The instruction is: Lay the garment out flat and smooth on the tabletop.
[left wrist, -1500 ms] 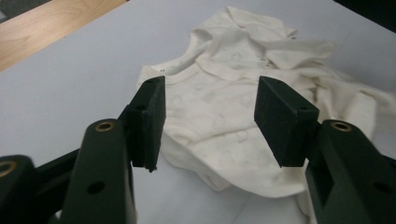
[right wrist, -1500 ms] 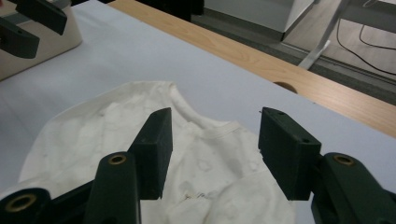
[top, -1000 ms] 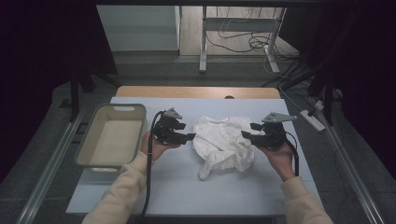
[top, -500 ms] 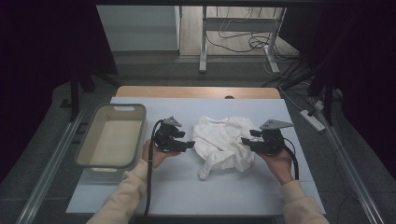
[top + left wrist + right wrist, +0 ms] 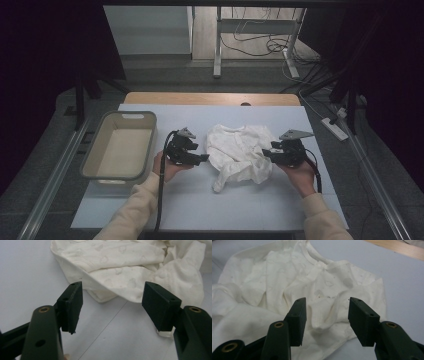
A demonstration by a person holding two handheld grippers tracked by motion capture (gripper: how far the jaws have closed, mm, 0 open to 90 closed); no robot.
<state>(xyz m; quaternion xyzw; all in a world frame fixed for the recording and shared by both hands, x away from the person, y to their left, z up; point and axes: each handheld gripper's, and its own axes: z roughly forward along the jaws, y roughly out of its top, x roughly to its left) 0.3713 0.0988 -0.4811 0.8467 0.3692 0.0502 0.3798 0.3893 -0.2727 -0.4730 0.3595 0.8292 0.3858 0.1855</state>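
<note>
High view, left to right: one beige tub (image 5: 120, 147) on the pale table cover (image 5: 200, 200), then the left gripper (image 5: 202, 159), one crumpled white shirt (image 5: 240, 152) at the middle of the cover, then the right gripper (image 5: 267, 152). Count: two grippers, one shirt, one tub, each gripper in one hand with a cream sleeve (image 5: 132, 207) behind it.

The left gripper view adds what the high view cannot resolve: the jaws stand apart and released, bare cover between them, the shirt's (image 5: 130, 267) folded edge lying just beyond the tips, not touched.

The right gripper view shows that gripper's (image 5: 325, 315) jaws released but having just been closing, with a raised fold of the shirt (image 5: 294, 285) between them; the pads are not seen pressing on it. This view also shows the ribbed neckline and a faint printed pattern, and a strip of wooden table edge (image 5: 402, 247) at the far corner.
</note>
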